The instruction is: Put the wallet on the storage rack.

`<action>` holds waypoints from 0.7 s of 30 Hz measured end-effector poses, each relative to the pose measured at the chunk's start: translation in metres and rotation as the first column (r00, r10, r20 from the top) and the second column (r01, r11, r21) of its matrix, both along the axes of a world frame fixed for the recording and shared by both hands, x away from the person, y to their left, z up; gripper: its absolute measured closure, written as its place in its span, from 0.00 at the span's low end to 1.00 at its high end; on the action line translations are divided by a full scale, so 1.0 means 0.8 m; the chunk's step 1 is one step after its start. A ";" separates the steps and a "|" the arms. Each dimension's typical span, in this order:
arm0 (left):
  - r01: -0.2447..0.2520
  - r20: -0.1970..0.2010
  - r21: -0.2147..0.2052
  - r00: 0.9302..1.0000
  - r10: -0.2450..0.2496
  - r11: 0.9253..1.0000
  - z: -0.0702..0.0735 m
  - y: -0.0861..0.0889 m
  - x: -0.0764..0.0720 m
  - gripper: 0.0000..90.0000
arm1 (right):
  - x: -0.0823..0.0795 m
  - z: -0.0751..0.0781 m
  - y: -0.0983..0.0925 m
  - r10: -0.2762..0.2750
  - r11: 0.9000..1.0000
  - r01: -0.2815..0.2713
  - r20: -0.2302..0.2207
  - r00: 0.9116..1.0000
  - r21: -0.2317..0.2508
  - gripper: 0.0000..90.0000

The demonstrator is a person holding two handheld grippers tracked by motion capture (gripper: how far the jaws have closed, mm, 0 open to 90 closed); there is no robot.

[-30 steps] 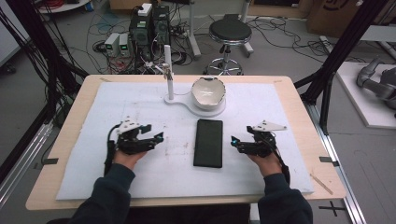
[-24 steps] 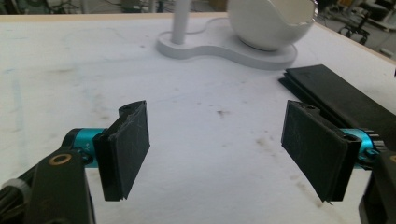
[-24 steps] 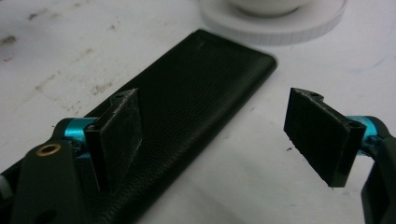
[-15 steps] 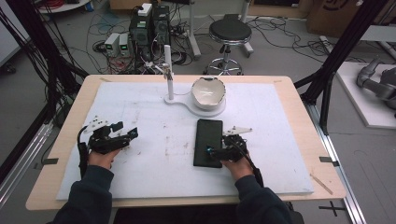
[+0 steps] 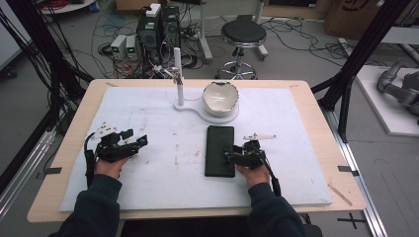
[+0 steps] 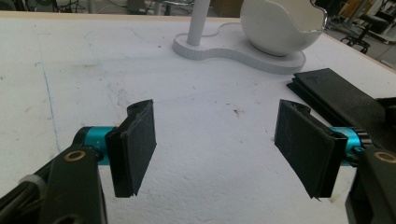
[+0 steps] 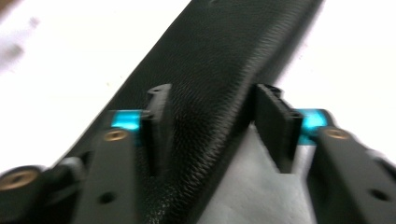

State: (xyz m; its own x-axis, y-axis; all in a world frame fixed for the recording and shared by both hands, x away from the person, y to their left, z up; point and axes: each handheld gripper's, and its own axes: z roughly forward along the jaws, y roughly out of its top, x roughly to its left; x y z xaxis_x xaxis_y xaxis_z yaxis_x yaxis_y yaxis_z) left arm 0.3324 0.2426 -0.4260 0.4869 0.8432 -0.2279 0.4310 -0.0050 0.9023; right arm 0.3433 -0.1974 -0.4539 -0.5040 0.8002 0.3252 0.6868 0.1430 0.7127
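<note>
Two grippers from above: my left gripper (image 5: 132, 144) rests on the white mat (image 5: 163, 123), my right gripper (image 5: 231, 156) at the black case (image 5: 220, 150). Left gripper view: jaws wide, empty. Right gripper view: jaws, just closing, straddle the case (image 7: 210, 79), seemingly touching.

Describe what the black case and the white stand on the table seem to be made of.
Case: probably leather or imitation leather, matte; a fine pebbled grain shows close up. Stand: likely moulded plastic, smooth and slightly glossy, with soft highlights on its rounded cup; ceramic can't be ruled out.
</note>
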 end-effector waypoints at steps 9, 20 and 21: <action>-0.001 0.000 -0.008 1.000 0.001 1.000 0.000 0.001 -0.001 0.33 | 0.007 0.000 -0.022 0.033 0.992 -0.032 -0.011 0.999 0.121 0.91; -0.012 -0.003 -0.029 1.000 0.012 1.000 0.001 0.007 -0.002 0.34 | 0.004 0.060 -0.048 0.083 0.997 -0.083 0.138 0.987 -0.004 0.95; -0.009 -0.003 -0.026 1.000 0.009 1.000 0.001 0.007 -0.002 0.34 | 0.000 0.077 -0.046 0.110 0.991 -0.095 0.177 0.978 -0.093 0.95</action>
